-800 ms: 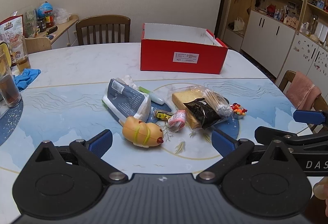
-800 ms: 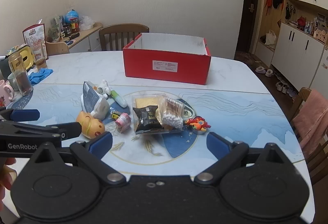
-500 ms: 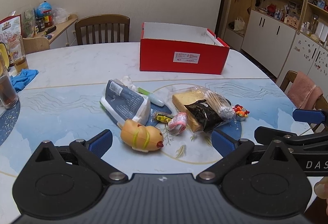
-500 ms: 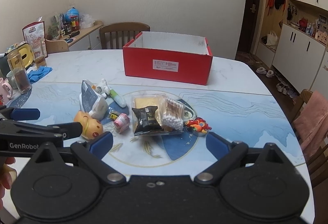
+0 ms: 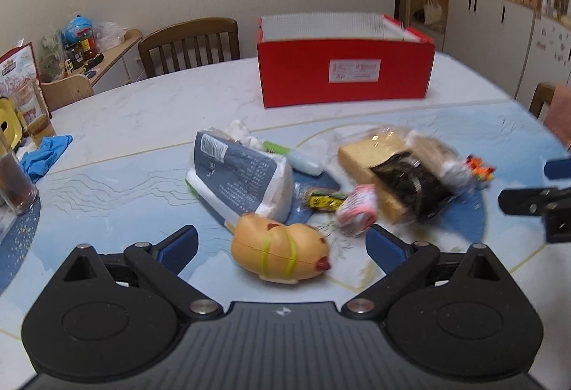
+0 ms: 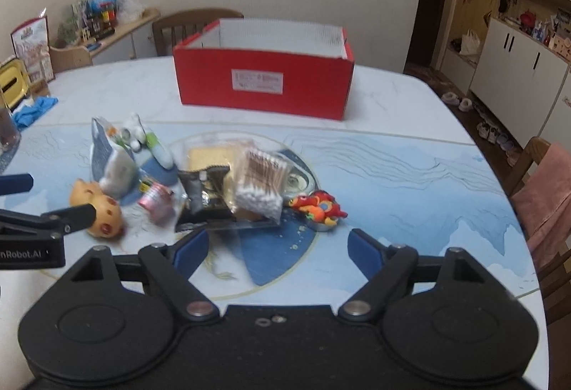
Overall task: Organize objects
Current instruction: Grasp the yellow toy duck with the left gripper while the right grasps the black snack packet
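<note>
White cabinets (image 6: 514, 68) and a wooden chair (image 5: 189, 43) are seen behind a marbled blue-and-white tabletop (image 6: 392, 168). An open red box (image 6: 266, 79) is placed at the upper centre of both views, well apart from a cluster of items at mid-frame. In the left wrist view, a yellow hamster-shaped toy (image 5: 280, 252) is located at lower centre, just beyond and between the blue fingertips of the left gripper (image 5: 282, 245), whose jaws are held wide apart with nothing clamped. A grey-and-white pouch (image 5: 239, 175) is positioned directly above the toy, touching it. A pink roll (image 5: 357, 209) and a dark snack packet (image 5: 414, 186) are found to the right, blurred. In the right wrist view, the right gripper (image 6: 278, 249) is likewise held apart and empty at lower centre; a cotton swab pack (image 6: 260, 183) and a small red-orange figure (image 6: 319, 206) are seen just above it. A blue cloth (image 5: 44, 156) is visible at the left edge.
</note>
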